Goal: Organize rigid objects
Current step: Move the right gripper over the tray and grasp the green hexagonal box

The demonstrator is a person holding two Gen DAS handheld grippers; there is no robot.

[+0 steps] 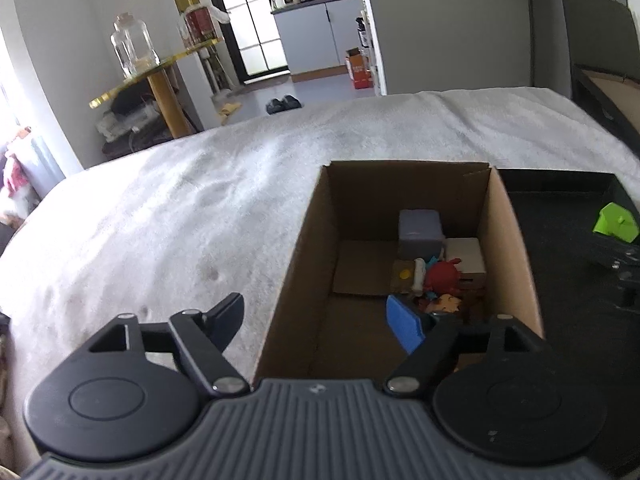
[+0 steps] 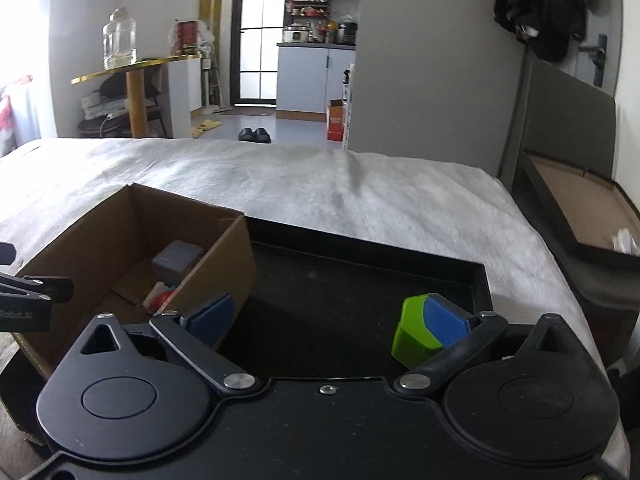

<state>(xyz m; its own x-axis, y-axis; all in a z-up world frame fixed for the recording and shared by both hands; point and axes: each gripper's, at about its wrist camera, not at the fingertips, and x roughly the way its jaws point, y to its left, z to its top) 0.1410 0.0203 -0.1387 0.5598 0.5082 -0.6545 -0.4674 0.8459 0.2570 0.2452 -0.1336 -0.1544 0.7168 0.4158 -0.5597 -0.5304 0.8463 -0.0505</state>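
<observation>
Cardboard box (image 1: 404, 216) sits on the white bedcover (image 1: 180, 200), touching the black tray (image 2: 360, 280) on its right. In the box: grey cube (image 1: 420, 232), pale block (image 1: 466, 258), red toy (image 1: 442, 276) and small mixed pieces, bunched at the far right corner. The tray holds one green block (image 2: 412, 332).

Your left gripper (image 1: 316, 320) is spread wide and empty, straddling the box's left wall. Your right gripper (image 2: 332, 320) is also spread and empty above the tray; the green block lies just inside its right finger, contact unclear.

Only the left wrist view shows the box floor fully.
</observation>
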